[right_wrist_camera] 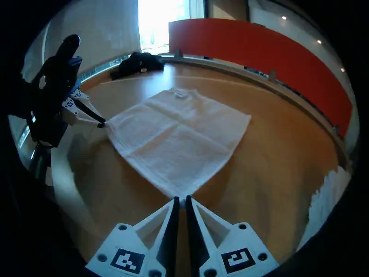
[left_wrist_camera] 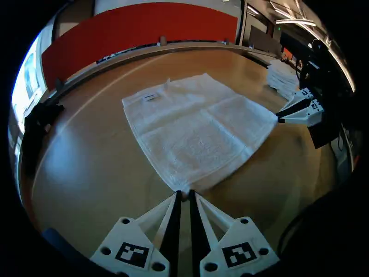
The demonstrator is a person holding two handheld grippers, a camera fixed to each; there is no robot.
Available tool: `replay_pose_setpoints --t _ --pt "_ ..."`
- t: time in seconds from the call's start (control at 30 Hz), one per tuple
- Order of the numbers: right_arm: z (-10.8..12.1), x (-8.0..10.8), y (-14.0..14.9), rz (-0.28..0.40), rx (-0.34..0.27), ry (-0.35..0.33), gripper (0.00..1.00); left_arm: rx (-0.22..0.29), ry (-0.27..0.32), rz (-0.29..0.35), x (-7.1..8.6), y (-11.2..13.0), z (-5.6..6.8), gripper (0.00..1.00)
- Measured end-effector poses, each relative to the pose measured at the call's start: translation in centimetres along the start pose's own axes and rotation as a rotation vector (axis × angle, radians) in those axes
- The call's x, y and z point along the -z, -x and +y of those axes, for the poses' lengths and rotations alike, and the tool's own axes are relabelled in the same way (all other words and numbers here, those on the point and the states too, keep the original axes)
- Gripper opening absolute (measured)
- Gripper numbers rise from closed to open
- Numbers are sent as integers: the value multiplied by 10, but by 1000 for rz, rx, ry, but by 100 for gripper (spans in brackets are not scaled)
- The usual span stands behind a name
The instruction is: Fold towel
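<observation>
Left gripper (left_wrist_camera: pixel 184 193) nearly closed, pinching towel (left_wrist_camera: pixel 198 129) corner at 6 o'clock; right gripper (right_wrist_camera: pixel 181 198) same on adjacent corner. Towel flat on table (left_wrist_camera: pixel 92 161), tag (left_wrist_camera: pixel 150 97) end toward 11 o'clock.

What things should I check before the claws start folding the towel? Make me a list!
1. The left claw pinches one near corner of the towel: ok.
2. The right claw pinches the neighbouring corner: ok, as far as the closed tips show.
3. Towel spread flat on the table, no bunching: ok.
4. Nothing lying on the towel: ok.
5. The white stack sits off to the side, apart from the towel: ok.
6. How firm each pinch is: cannot tell.
</observation>
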State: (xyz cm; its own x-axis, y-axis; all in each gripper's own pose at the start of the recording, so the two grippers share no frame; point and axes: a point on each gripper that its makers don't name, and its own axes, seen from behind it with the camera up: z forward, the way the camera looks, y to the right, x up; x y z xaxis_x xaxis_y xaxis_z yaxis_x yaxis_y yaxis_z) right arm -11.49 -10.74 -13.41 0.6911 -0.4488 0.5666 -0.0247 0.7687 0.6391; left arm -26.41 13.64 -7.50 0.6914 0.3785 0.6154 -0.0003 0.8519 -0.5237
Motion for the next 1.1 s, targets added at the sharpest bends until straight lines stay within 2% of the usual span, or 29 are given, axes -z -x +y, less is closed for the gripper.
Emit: replay_pose_setpoints --t 0.47,0.87,1.1 --pt "-3 49 -42 43 39 -9 11 71 22 12 47 -28 6 13" --pt "-18 91 -62 54 43 -39 11 93 45 -4 92 -34 28 13" --pt "-26 111 -69 60 45 -56 11 115 57 -8 115 -36 34 13"
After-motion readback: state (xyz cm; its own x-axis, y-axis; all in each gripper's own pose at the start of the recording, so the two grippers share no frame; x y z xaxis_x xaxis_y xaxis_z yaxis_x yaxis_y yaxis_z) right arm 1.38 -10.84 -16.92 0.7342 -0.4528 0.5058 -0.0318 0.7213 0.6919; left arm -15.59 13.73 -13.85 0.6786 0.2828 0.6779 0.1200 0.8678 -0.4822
